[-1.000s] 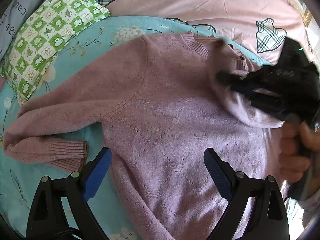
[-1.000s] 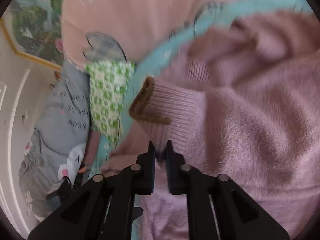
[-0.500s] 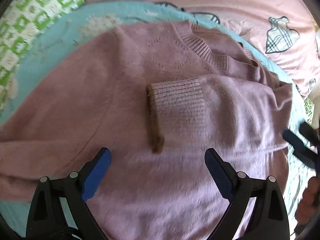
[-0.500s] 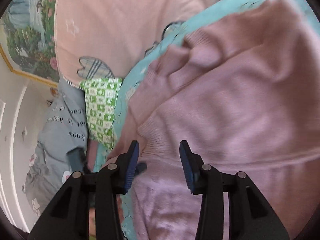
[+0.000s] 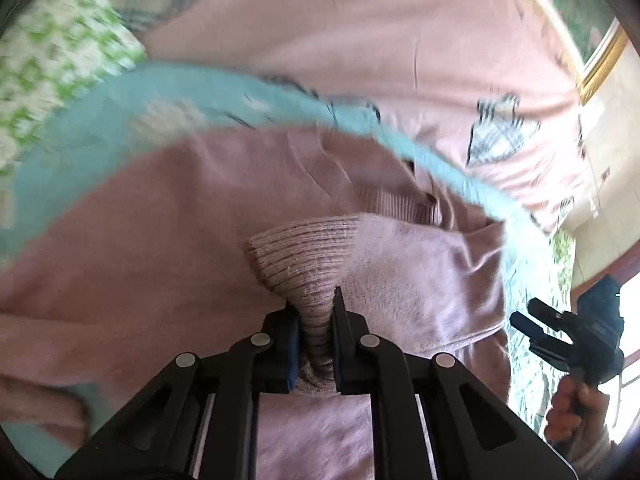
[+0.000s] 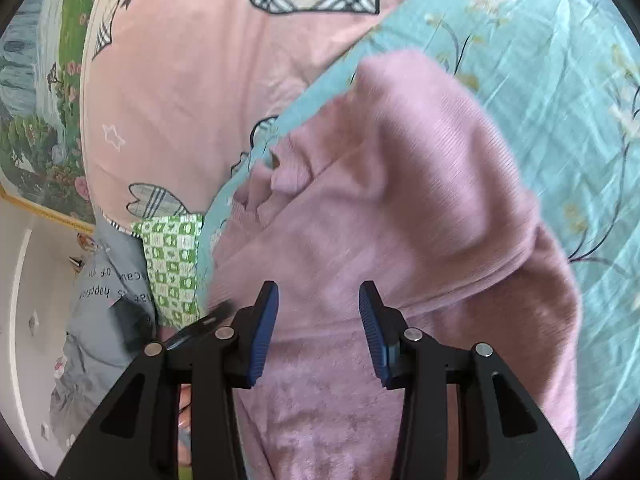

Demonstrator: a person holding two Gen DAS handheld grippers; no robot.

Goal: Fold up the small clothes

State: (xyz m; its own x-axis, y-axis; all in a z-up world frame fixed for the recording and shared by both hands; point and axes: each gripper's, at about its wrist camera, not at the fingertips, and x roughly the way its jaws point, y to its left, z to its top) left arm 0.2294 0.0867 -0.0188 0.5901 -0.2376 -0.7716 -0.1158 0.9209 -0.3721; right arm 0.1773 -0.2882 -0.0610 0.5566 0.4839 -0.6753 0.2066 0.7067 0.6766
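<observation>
We are in the sleeve-folding step: our left gripper (image 5: 314, 312) is closing, its jaws pinched on the ribbed cuff (image 5: 308, 256) of the fuzzy pink knitted sweater (image 5: 168, 248), whose sleeve is laid across the body just ahead of the fingertips. Our right gripper (image 6: 318, 316) hovers half open and holds nothing, the sweater's folded shoulder lying just beyond and under it. Next, we judge, the cuff needs setting flat and straight on the chest before letting go, then the other sleeve brought in. The sweater looks soft, thick and slightly rumpled at the collar, spread on the turquoise floral bedsheet (image 6: 560, 80) of the bed.
</observation>
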